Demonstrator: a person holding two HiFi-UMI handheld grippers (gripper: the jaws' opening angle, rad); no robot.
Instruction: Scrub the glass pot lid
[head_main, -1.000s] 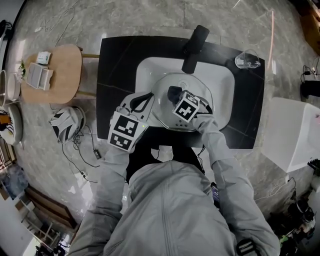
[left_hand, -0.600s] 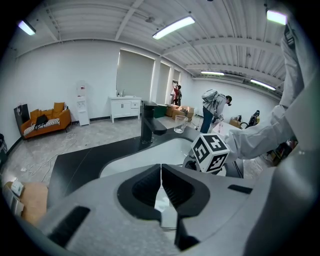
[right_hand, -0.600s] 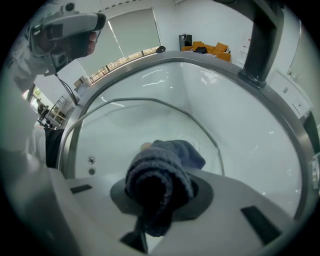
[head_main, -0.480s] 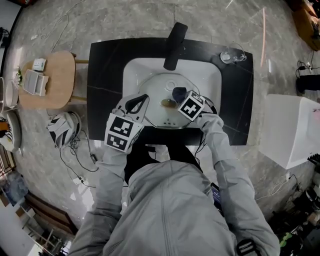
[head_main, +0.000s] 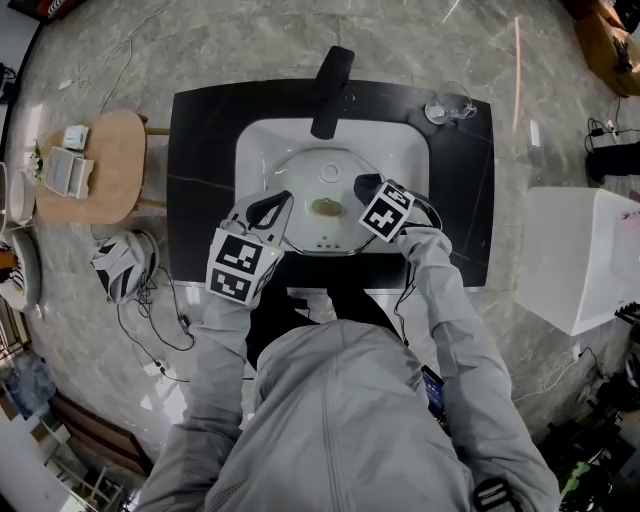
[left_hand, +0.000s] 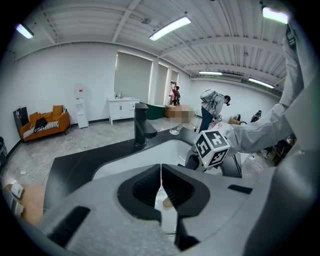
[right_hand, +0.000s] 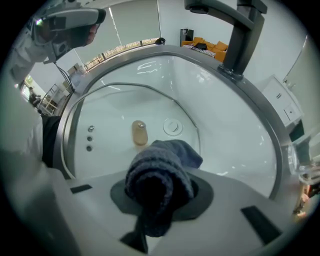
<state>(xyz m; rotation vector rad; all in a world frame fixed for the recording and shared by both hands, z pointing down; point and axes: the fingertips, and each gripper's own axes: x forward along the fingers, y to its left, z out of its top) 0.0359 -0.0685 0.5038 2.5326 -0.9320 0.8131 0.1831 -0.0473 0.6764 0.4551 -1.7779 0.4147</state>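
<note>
The glass pot lid (head_main: 312, 236) lies tilted in the white sink (head_main: 405, 165), its tan knob (head_main: 325, 207) facing up. My left gripper (head_main: 277, 208) is at the lid's left rim, jaws shut on it; in the left gripper view the left gripper (left_hand: 161, 172) shows only a thin line between its jaws. My right gripper (head_main: 368, 190) is shut on a dark blue cloth (head_main: 366, 185) over the lid's right side. In the right gripper view the cloth (right_hand: 160, 170) bulges out of the right gripper (right_hand: 160, 186), just short of the knob (right_hand: 140, 132) and the lid (right_hand: 110, 115).
A black faucet (head_main: 330, 90) rises behind the basin, set in a black counter (head_main: 200, 150). A clear glass (head_main: 445, 108) stands at the counter's back right. A round wooden stool (head_main: 95, 165) is to the left and a white box (head_main: 580, 260) to the right.
My right gripper has slid the cloth rightward off the lid's centre, uncovering the tan knob. The left gripper has stayed at the lid's left rim.
</note>
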